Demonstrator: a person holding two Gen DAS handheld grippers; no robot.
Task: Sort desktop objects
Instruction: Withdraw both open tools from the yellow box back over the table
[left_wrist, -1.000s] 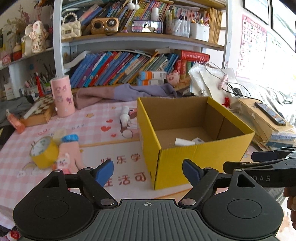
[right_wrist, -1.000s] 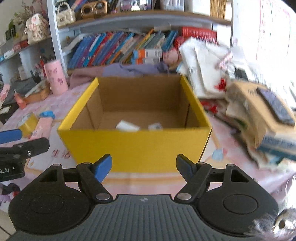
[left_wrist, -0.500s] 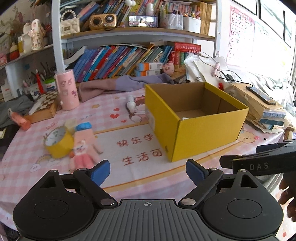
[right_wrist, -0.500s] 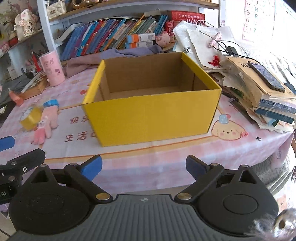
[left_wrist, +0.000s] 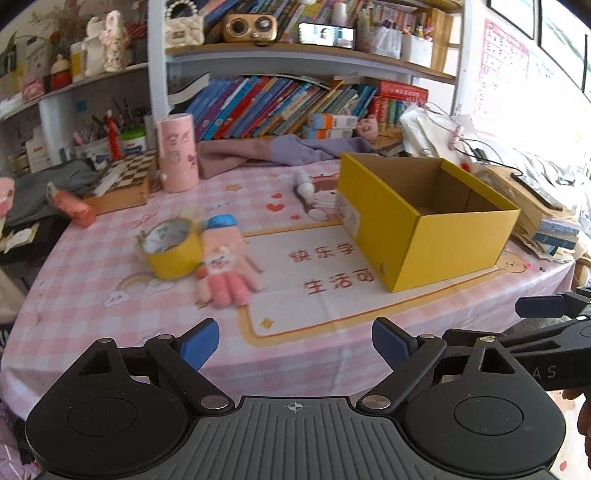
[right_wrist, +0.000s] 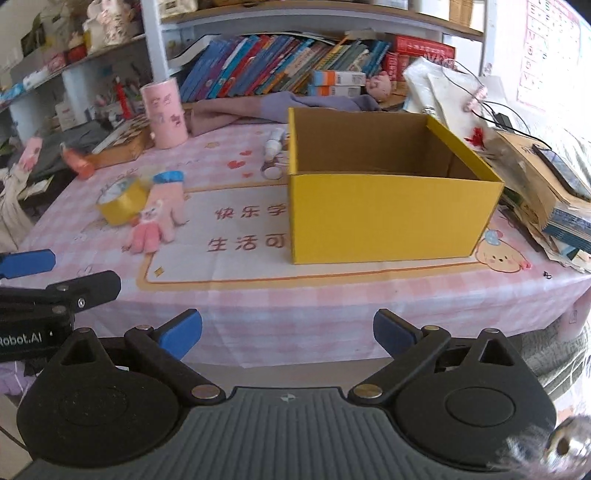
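Box (right_wrist: 384, 218) floor hidden behind wall

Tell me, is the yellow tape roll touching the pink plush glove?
Touching. Left wrist view shows the tape roll pressed against the glove's side, no tablecloth between.

A white bookshelf (left_wrist: 159, 74) stood behind the table (left_wrist: 92, 295), its lower shelf packed with leaning books (left_wrist: 258, 107). The table wore a pink checked cloth. Bright daylight washed in from the right, where an alphabet poster (left_wrist: 506, 62) hung on the wall
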